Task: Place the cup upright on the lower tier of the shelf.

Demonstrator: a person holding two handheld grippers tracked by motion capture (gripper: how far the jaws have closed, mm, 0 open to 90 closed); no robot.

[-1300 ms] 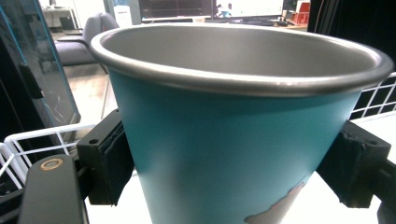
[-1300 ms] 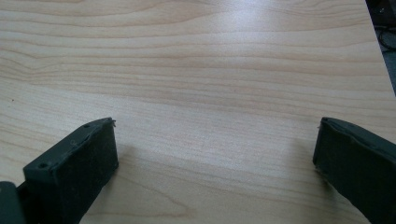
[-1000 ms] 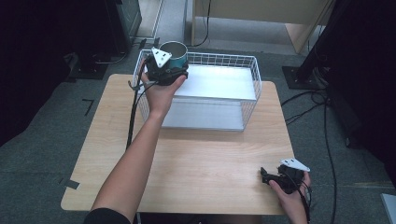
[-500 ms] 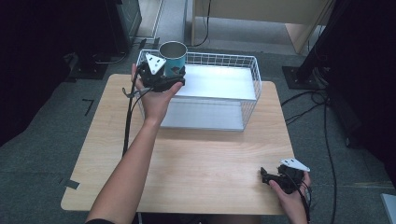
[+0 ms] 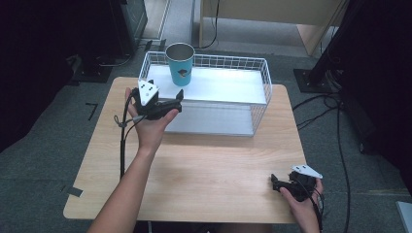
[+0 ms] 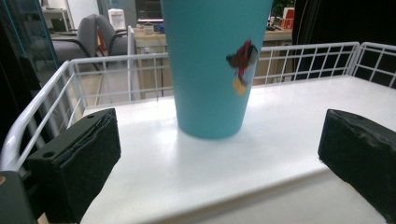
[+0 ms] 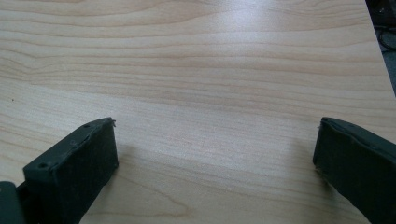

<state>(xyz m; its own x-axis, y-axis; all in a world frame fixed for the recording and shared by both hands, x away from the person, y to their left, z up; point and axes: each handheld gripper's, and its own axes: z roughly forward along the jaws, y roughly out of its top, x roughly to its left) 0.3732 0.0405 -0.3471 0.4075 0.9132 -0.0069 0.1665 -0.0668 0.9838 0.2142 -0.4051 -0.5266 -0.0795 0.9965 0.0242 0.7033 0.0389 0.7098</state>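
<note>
Item: teal cup, count 1. Stands upright on the white shelf inside the wire basket, at the basket's left end near the back wall. Metal-coloured rim, small printed mark on its side facing the bench. In the left gripper view the cup sits ahead of the jaws, apart from both, and a little left of the middle of the gap.

Item: left tongs, count 1. Held in the left hand at the basket's front left corner, jaws spread wide, holding nothing. Judged step: the tongs stand clear of the cup, which is free on the shelf.

Handling note, as judgement: if the cup is to be taken, go in level over the shelf edge, centre the cup between the 2 pads, and close low on the wall where it is narrower and steadier. If the tongs are drawing off, pull straight back so no pad clips the cup or the wire rim. The cup looks light and tall; a sideways knock could tip it.

Item: right tongs, count 1. Rest low over the bench at the near right corner, jaws spread, nothing between them but bare wood.

Totals: 1 cup, 1 basket, 1 shelf, 1 bench, 2 tongs.
</note>
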